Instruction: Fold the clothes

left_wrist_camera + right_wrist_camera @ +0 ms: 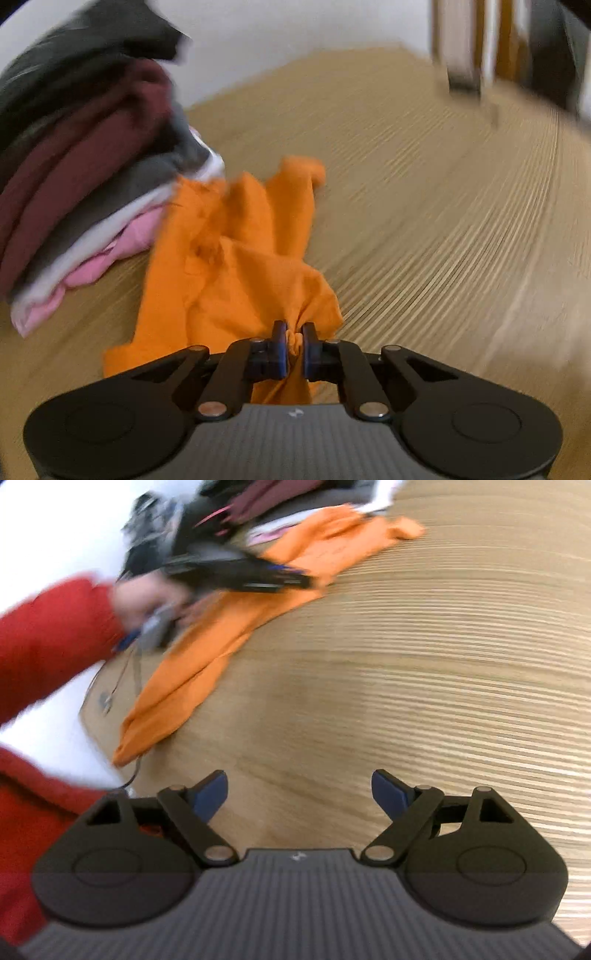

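An orange garment (236, 254) lies crumpled on the wooden table (424, 221). My left gripper (294, 341) is shut on a bunched edge of it, at the near end. In the right wrist view the same orange garment (207, 642) stretches from the table's left edge toward the back, with the left gripper (306, 581) clamped on it. My right gripper (299, 794) is open and empty above bare table, well to the right of the garment. Both views are motion-blurred.
A stack of folded clothes (85, 147) in dark grey, maroon, white and pink sits at the left, touching the orange garment. A person's red sleeve (48, 635) holds the left gripper. Chair legs (465, 55) stand beyond the table's far edge.
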A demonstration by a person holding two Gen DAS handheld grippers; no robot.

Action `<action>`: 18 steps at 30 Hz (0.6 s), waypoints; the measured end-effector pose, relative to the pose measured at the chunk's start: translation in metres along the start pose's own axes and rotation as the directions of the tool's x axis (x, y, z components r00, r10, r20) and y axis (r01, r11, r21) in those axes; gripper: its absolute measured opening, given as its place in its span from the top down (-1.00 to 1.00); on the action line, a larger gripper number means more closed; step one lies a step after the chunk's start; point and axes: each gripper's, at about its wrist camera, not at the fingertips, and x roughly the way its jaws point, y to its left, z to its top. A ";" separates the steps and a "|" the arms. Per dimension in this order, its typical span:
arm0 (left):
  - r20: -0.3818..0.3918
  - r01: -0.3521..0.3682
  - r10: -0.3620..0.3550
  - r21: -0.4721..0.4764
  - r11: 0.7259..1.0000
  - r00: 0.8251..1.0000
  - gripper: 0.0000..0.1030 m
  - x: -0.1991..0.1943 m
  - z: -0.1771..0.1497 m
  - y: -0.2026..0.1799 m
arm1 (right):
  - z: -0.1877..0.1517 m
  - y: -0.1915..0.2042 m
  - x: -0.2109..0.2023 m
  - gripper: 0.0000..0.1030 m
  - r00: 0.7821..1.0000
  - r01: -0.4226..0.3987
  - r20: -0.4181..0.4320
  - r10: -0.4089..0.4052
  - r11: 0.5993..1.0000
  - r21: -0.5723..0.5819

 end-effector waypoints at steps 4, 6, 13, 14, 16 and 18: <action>0.310 0.225 -0.132 -0.286 0.931 0.941 0.83 -0.112 -0.001 0.020 | 0.041 -0.044 -0.013 -0.68 0.992 0.051 0.117 -0.056 0.998 0.042; 0.457 0.287 -0.104 -0.353 0.891 0.884 0.83 -0.184 -0.004 0.038 | 0.050 -0.047 -0.024 -0.68 0.968 0.102 0.220 -0.118 0.991 0.084; 0.498 0.032 0.257 -0.500 0.865 0.828 0.81 -0.304 -0.061 0.123 | 0.098 -0.025 -0.001 -0.71 0.920 0.101 0.362 -0.148 0.984 0.145; 0.489 0.015 0.262 -0.491 0.871 0.832 0.80 -0.302 -0.070 0.123 | 0.109 -0.019 0.015 -0.70 0.924 0.097 0.358 -0.138 0.987 0.131; 0.474 -0.007 0.264 -0.477 0.879 0.840 0.79 -0.291 -0.088 0.118 | 0.133 -0.008 0.055 -0.68 0.918 0.101 0.371 -0.140 0.987 0.122; 0.419 -0.099 0.330 -0.486 0.869 0.846 0.79 -0.287 -0.108 0.117 | 0.162 -0.020 0.083 -0.68 0.934 0.081 0.332 -0.128 0.985 0.151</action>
